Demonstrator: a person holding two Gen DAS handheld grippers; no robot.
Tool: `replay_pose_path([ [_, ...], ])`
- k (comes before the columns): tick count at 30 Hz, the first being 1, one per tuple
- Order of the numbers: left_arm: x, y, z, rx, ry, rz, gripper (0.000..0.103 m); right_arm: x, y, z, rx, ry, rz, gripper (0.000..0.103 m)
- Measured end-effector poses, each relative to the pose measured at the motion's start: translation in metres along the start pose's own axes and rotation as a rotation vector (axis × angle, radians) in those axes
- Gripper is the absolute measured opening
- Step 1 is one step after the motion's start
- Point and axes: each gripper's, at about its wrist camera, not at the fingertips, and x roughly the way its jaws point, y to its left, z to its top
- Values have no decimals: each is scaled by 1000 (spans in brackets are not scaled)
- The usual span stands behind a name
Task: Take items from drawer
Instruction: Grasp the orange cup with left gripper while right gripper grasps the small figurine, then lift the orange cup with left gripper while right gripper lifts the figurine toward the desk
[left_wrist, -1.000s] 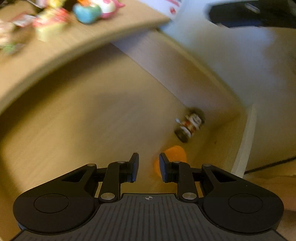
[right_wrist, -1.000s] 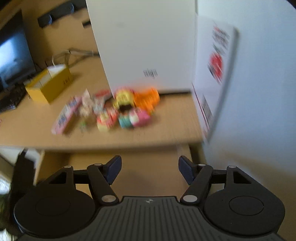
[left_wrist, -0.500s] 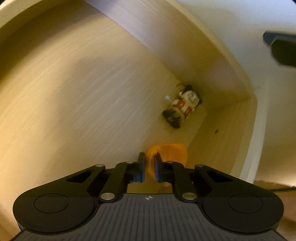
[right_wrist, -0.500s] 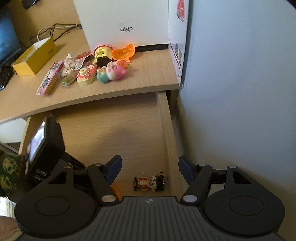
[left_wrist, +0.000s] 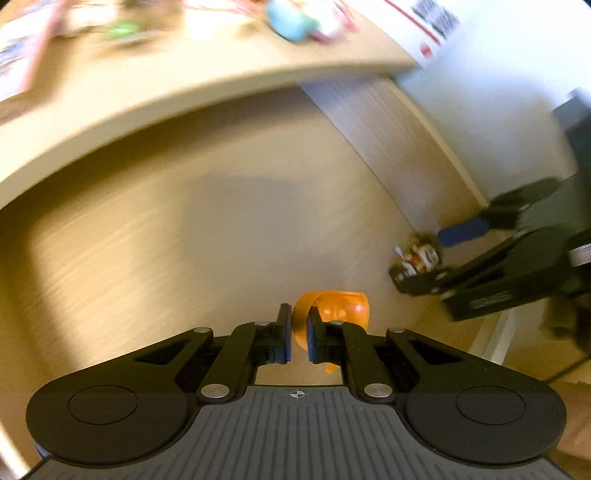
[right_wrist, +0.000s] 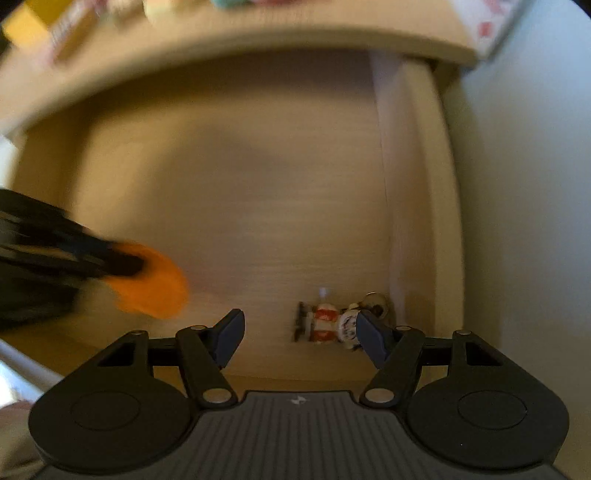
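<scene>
The left gripper (left_wrist: 298, 334) is clamped on the thin rim of an orange plastic shell (left_wrist: 341, 308), its two blue pads nearly together with only the orange edge between them. In the right wrist view the same shell (right_wrist: 155, 286) shows as a blurred orange patch at the tip of the left gripper (right_wrist: 125, 264), above the drawer floor (right_wrist: 258, 206) and well to the left of the small figurine (right_wrist: 328, 325).

The right gripper (right_wrist: 299, 334) hangs over the drawer with its jaws spread wide and nothing pressed between them. The figurine (a little red-and-white toy with a dark base, lying on its side) sits in the gap just inside the right-hand finger, which covers one end of it; whether the pad touches the toy cannot be told. In the left wrist view the right gripper (left_wrist: 432, 258) comes in from the right edge, one blue pad beyond the figurine (left_wrist: 415, 258) and one dark finger in front of it.

The figurine lies on the drawer floor close to the drawer's right side wall (right_wrist: 410, 184). Beyond the drawer, the desk top (right_wrist: 258, 40) carries a blurred scatter of small colourful items (left_wrist: 291, 24), too smeared to name singly.
</scene>
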Motion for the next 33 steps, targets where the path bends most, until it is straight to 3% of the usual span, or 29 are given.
replay_pose_path([
  [6,-27,12,-21,-103,-90,33,10,43,37,15,-227,137,-176,66],
  [7,-30,13,-24,-115,-103,39,10,48,41,14,-250,151,-182,54],
  [10,-43,16,-30,-147,-138,56,10,63,49,12,-274,206,-150,28],
  [13,-45,25,-37,-190,-158,65,10,74,61,9,-311,230,-128,12],
  [16,-48,36,-42,-229,-165,73,10,73,67,20,-274,201,-16,11],
  [19,-48,39,-42,-246,-164,77,10,56,65,42,-197,110,132,16],
  [21,-45,40,-41,-254,-166,72,10,44,62,53,-201,92,175,43],
  [22,-43,40,-40,-258,-167,67,10,42,61,54,-217,100,163,64],
  [23,-40,40,-39,-260,-168,60,10,42,60,55,-234,114,139,70],
  [28,-38,40,-42,-256,-169,39,10,72,55,43,-205,221,58,70],
  [33,-40,38,-47,-259,-158,45,10,103,61,28,-204,266,-35,70],
])
